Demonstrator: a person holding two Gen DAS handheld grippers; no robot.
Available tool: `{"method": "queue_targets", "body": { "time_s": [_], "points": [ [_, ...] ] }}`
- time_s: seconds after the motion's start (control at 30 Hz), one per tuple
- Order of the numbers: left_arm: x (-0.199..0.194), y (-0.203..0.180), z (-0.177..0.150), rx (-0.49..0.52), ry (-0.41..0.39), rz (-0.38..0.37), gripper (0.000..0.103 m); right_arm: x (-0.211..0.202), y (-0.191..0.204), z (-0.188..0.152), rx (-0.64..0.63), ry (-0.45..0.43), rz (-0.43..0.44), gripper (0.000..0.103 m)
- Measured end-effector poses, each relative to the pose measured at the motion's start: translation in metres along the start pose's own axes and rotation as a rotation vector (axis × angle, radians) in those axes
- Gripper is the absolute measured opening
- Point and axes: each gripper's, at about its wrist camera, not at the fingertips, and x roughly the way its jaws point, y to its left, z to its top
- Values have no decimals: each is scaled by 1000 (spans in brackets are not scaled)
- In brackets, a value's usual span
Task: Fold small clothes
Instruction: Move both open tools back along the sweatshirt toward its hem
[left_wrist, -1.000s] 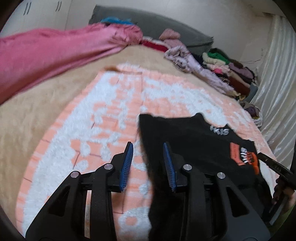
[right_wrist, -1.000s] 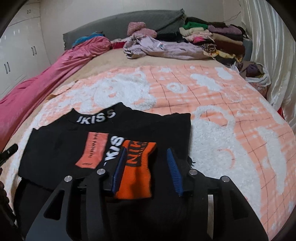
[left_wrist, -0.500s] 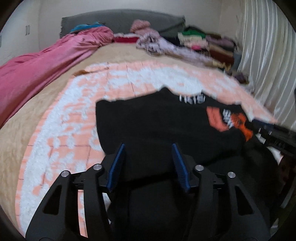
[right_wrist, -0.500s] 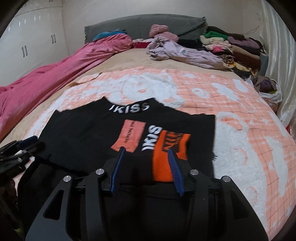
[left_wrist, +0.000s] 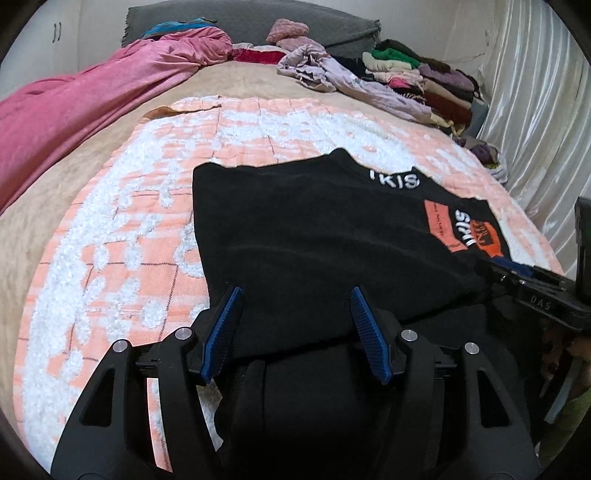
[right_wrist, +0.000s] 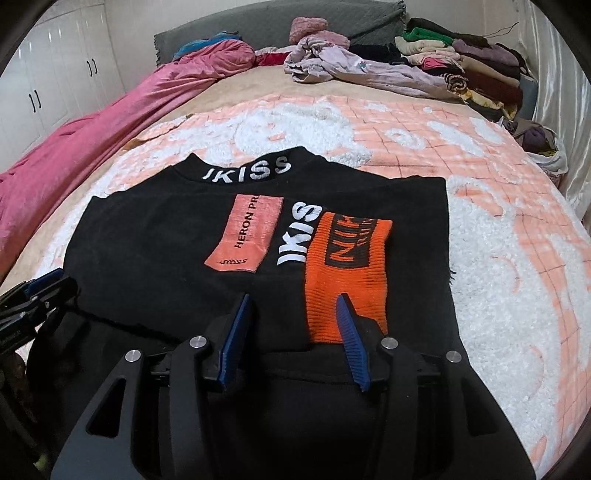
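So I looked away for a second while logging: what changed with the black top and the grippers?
The left hand-held gripper swung right from the top's left edge, now over the black top, jaws wider. The right hand-held gripper stayed open over its hem. Nothing gripped; top lies flat.

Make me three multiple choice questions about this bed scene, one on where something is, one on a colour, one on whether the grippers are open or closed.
1. Where does the black garment lie?
A. On the peach and white blanket
B. On the stack of folded clothes
C. On the pink quilt

2. What colour is the knitted cuff folded onto the garment's front?
A. Green
B. Orange
C. Purple

3. How do the jaws of the right hand-held gripper and the left hand-held gripper stand?
A. Both shut on fabric
B. One open, one shut
C. Both open

Answers: 1 A, the patterned blanket shows all around its edges. 2 B, the ribbed cuff is bright orange with black lettering. 3 C, each wrist view shows a wide gap between the blue pads.
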Motion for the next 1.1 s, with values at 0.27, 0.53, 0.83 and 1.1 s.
{"method": "queue_targets", "body": {
  "time_s": [0.27,0.53,0.83,1.1],
  "points": [
    [-17,6,1,-31,-45,-28,63,-15,-1,-6,7,-29,10,58],
    [-27,11,0,-38,-80,3,74,-26,-2,-8,18,-45,20,64],
    [-43,18,-9,-34,-122,49,83,-41,-4,-9,31,-79,20,77],
    [-49,22,-17,-36,-128,76,93,-53,-1,-12,36,-94,29,84]
  ]
}}
